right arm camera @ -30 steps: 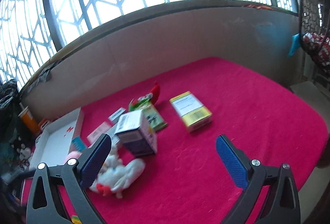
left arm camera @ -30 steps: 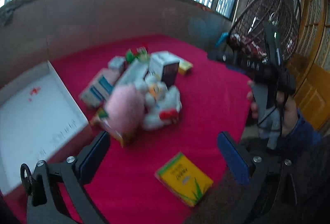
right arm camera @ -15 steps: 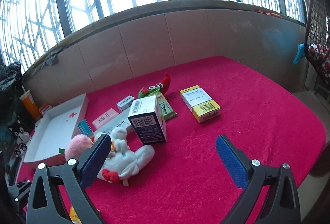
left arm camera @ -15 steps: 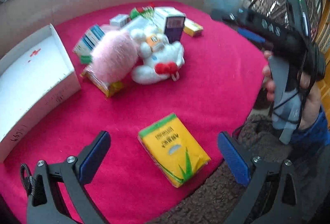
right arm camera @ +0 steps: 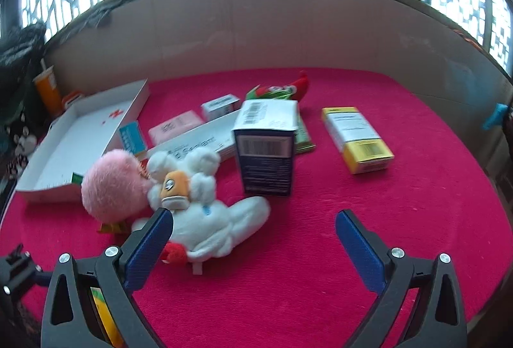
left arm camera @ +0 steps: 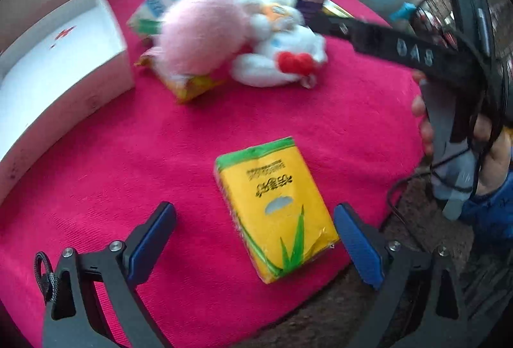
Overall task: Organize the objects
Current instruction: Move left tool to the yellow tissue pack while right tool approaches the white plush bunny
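Note:
A yellow tissue pack [left arm camera: 277, 203] lies on the red cloth [left arm camera: 112, 155] near its front edge, between the open fingers of my left gripper [left arm camera: 255, 239], which hovers just above it. A pink pompom [left arm camera: 200, 30] and a white plush toy [left arm camera: 279, 59] lie behind it, among several small boxes. My right gripper [right arm camera: 255, 248] is open and empty, above the cloth in front of the white plush [right arm camera: 205, 219] and the dark upright box [right arm camera: 266, 149]. A white open tray [right arm camera: 83, 136] sits at the left.
A yellow and white box [right arm camera: 357, 138], a pink box [right arm camera: 174, 130], a long white box [right arm camera: 192, 144] and a red-green toy [right arm camera: 279, 89] lie on the cloth. The tiled wall [right arm camera: 256, 27] runs behind. An orange cup [right arm camera: 48, 89] stands at far left.
My left gripper has dropped and moved in toward the yellow tissue pack, which now lies between its fingers. My right gripper has tipped down and swung left toward the plush toys.

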Tool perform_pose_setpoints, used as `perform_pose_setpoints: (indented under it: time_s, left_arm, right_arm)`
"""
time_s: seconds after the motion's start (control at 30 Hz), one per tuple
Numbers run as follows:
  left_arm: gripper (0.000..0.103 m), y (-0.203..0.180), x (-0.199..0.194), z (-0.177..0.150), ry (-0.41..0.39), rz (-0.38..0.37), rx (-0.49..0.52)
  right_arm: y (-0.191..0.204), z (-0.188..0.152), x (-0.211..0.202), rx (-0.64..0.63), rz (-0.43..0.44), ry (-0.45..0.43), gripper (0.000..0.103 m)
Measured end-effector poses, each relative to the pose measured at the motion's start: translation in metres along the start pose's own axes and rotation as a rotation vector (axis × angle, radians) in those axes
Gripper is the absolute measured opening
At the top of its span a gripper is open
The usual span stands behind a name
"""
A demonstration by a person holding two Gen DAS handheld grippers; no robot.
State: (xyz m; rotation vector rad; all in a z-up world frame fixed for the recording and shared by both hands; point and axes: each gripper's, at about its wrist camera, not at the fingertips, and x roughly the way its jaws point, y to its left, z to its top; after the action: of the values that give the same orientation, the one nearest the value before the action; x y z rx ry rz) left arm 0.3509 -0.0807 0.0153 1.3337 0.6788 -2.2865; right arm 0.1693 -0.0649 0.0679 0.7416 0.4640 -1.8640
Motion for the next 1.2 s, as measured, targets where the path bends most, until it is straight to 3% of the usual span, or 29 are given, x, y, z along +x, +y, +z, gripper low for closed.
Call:
perform_pose_setpoints:
  time_s: [0.2,0.27,0.43,0.57,0.67,0.77,0.9,1.07,1.2]
  left_arm:
    - [0.099,0.051,-0.019,0.005,-0.034,-0.002,-0.137]
    - [0.099,0.055,-0.027,0.008,-0.045,0.004,-0.107]
    - [0.099,0.042,-0.041,0.020,-0.093,-0.014,0.085]
    - [0.099,0.021,-0.039,0.019,-0.098,0.027,0.192]
    - [0.099,0.009,-0.026,0.005,-0.074,0.036,0.181]
    - [0.099,-0.009,0.000,0.010,-0.051,0.070,0.168]
    - [0.099,-0.005,0.002,0.011,-0.057,0.102,0.138]
    - [0.096,-0.002,0.005,0.010,-0.049,0.146,0.129]
    - [0.092,0.001,0.000,0.011,-0.065,0.146,0.116]
  right_arm:
    - [0.016,0.005,0.013,-0.048,0.013,0.019,0.103]
    - [0.023,0.005,0.016,-0.079,0.015,0.017,0.103]
    - [0.033,0.002,0.023,-0.114,0.020,0.034,0.103]
    - [0.034,0.000,0.027,-0.111,0.015,0.043,0.103]
    - [0.036,0.001,0.030,-0.120,0.007,0.041,0.103]
    - [0.043,0.000,0.034,-0.151,0.000,0.045,0.103]
    - [0.053,-0.001,0.039,-0.195,-0.006,0.039,0.101]
    - [0.051,-0.002,0.045,-0.185,0.002,0.053,0.096]
    - [0.044,-0.002,0.047,-0.151,0.007,0.064,0.085]
